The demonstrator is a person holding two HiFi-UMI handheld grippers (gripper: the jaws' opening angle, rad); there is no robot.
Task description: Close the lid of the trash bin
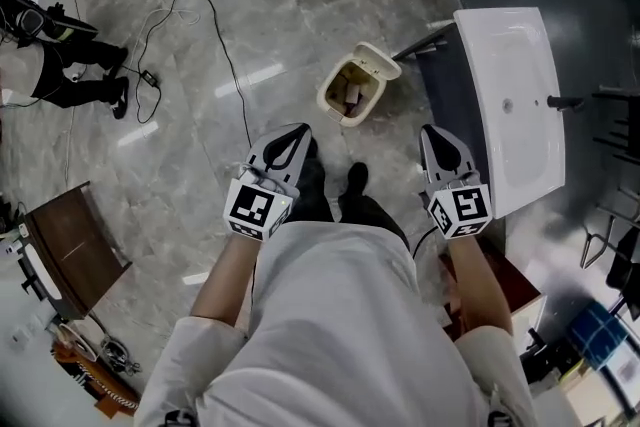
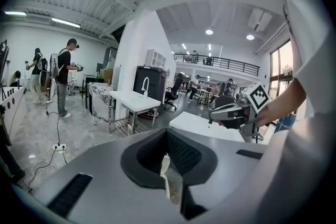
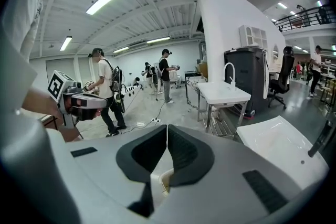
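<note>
Left gripper (image 1: 290, 137) and right gripper (image 1: 436, 137) sit close to the person's body, both with jaws pressed together and nothing between them. Farther out on the marble floor (image 1: 200, 115) stands the cream trash bin (image 1: 342, 100), open. Its lid (image 1: 377, 61) is flipped up at the far-right end, long axis near-left to far-right. A white washbasin (image 1: 510, 105) is just right.

White sink (image 1: 500, 45) at right, black cables (image 1: 227, 55) across grey marble floor (image 1: 290, 5), brown board (image 1: 75, 245) lower left.
</note>
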